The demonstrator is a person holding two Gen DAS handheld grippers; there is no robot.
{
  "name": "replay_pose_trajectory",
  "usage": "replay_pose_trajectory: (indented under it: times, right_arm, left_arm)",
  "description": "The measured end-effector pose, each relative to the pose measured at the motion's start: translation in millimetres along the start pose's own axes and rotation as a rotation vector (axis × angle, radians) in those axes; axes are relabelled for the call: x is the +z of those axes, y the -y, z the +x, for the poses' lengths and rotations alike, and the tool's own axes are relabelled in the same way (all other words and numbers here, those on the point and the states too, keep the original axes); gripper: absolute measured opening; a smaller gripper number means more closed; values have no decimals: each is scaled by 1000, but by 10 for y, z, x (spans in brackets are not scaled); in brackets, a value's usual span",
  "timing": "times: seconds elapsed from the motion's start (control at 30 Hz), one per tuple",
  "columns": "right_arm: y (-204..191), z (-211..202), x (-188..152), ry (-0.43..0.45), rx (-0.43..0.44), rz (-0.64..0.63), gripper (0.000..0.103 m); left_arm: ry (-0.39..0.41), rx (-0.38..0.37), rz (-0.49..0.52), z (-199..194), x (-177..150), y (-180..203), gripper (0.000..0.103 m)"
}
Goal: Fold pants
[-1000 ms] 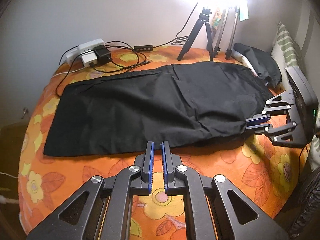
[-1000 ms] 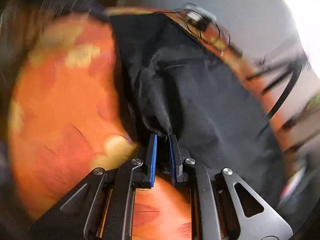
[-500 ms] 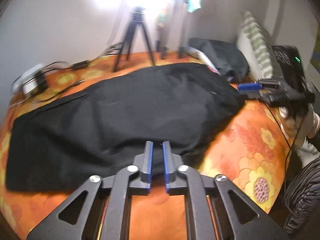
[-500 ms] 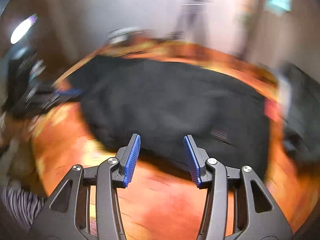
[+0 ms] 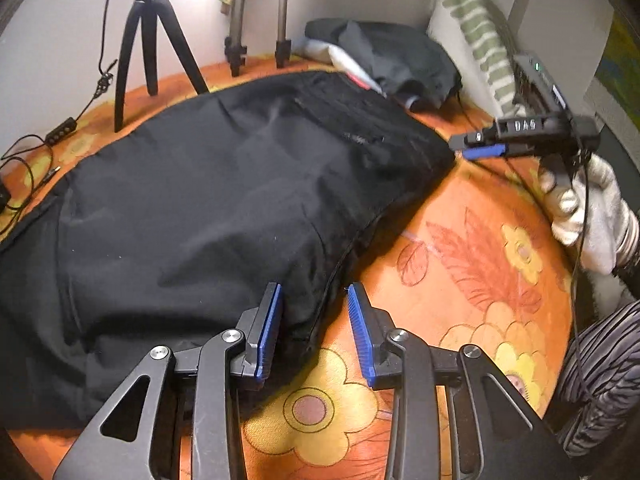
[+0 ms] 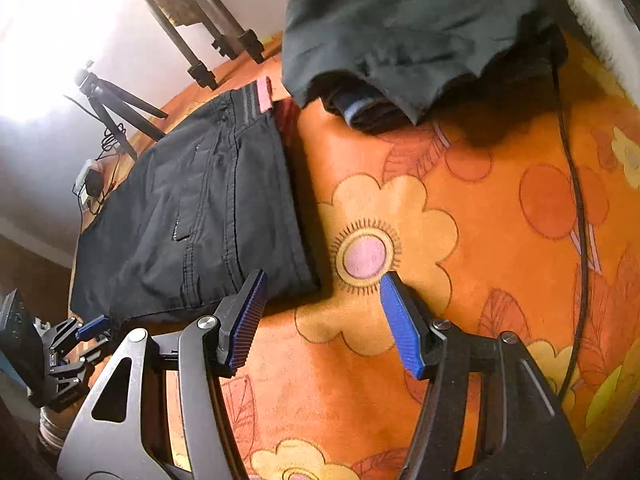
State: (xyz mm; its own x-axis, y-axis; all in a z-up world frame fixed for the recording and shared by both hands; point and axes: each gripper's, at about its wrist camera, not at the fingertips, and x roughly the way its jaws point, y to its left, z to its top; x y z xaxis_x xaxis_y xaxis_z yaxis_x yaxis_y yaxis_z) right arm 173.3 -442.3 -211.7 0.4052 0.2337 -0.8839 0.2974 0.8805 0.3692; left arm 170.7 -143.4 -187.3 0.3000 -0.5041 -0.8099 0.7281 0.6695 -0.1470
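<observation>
The black fabric pants (image 5: 224, 200) lie folded lengthwise and flat on an orange bedcover printed with yellow flowers and leaves (image 5: 472, 264), the waistband end toward a heap of dark clothing (image 6: 400, 28) near a green-striped white pillow (image 5: 476, 40). The left gripper (image 5: 314, 320), black with blue ribbed pads, hovers at the pants' near edge; its jaws have just been opening and stand apart, the cloth's edge lying loose between them without being pinched. The right gripper (image 6: 320, 316) has also just been opening and its jaws stand wide apart over the bedcover just beside the waistband corner, with only the corner's edge near its left pad (image 6: 246, 320). A white-gloved hand (image 5: 580, 208) holds that gripper. Black tripods (image 5: 152, 36) stand at the wall behind.
</observation>
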Motion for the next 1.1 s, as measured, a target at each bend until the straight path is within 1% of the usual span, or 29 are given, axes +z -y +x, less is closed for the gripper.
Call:
replay_pose_trajectory:
  times: [0.07,0.17,0.2,0.23,0.27,0.3,0.33,0.37,0.4,0.47,0.53,0.57,0.6,0.67,0.73,0.77,0.83,0.87,0.9,0.97,1.0,1.03,1.07,1.1]
  right_arm:
    - [1,4,25,4,4,2,61]
    - [-40,58,54,0,44,6,61]
    - [-50,80,57,-28,46,29,59]
    - [-94,98,54,-30,51,19,57]
    - [-152,124,48,-38,50,-1,49]
    - [-203,132,41,-33,30,-19,47]
    - [-246,123,32,-21,12,-41,43]
    - [-308,113,26,-12,6,-68,24]
    - [-330,90,24,-11,13,-78,7]
    - [-419,-18,15,25,-2,-126,5]
    - [-516,-145,-2,94,-84,-201,4]
    - [-543,-158,-7,112,-147,-231,3]
    - [-551,-136,-5,114,-201,-255,2]
    - [-542,-48,-7,75,-259,-287,2]
    - [-547,-31,-12,64,-315,-313,3]
    - [-559,-63,-7,73,-325,-319,3]
    - [-616,-178,21,101,-329,-334,7]
    - [-685,-265,42,128,-320,-347,15]
    - [-733,-319,55,145,-313,-360,27]
    - [-910,-419,68,177,-292,-406,38]
    - [-1024,-465,60,193,-276,-439,40]
    - [-1151,-493,50,207,-263,-474,40]
    - [-1261,-499,39,216,-254,-501,40]
    - [-1395,-497,21,219,-229,-534,41]
  left_arm:
    - [-5,-1,-5,18,-21,-10,32]
    - [-3,-3,-15,18,-47,-28,32]
    - [-2,-3,-16,18,-54,-30,32]
    - [-1,-3,-14,12,-66,-31,32]
    - [-1,-3,-14,10,-70,-31,32]
    - [0,-3,-14,12,-70,-31,32]
    - [0,-4,-15,13,-58,-33,32]
    - [1,-5,-16,18,-55,-32,32]
    - [2,-8,-17,27,-50,-35,32]
    - [2,-29,-29,25,-58,-56,32]
    - [1,-45,-41,22,-62,-67,32]
    - [-2,-55,-46,14,-70,-76,32]
    - [-5,-62,-49,4,-80,-83,32]
    - [-7,-59,-46,-58,-121,-92,32]
    - [20,-46,-60,-184,-174,-134,32]
    - [40,-38,-79,-261,-202,-179,32]
    - [78,-3,-119,-462,-291,-308,33]
    - [91,23,-131,-555,-340,-370,33]
    - [104,56,-145,-659,-398,-449,33]
    - [127,115,-189,-887,-538,-643,33]
    - [135,133,-207,-966,-592,-719,34]
    - [145,162,-237,-1079,-674,-835,39]
    - [154,190,-264,-1176,-751,-945,41]
    - [159,210,-285,-1231,-792,-1023,41]
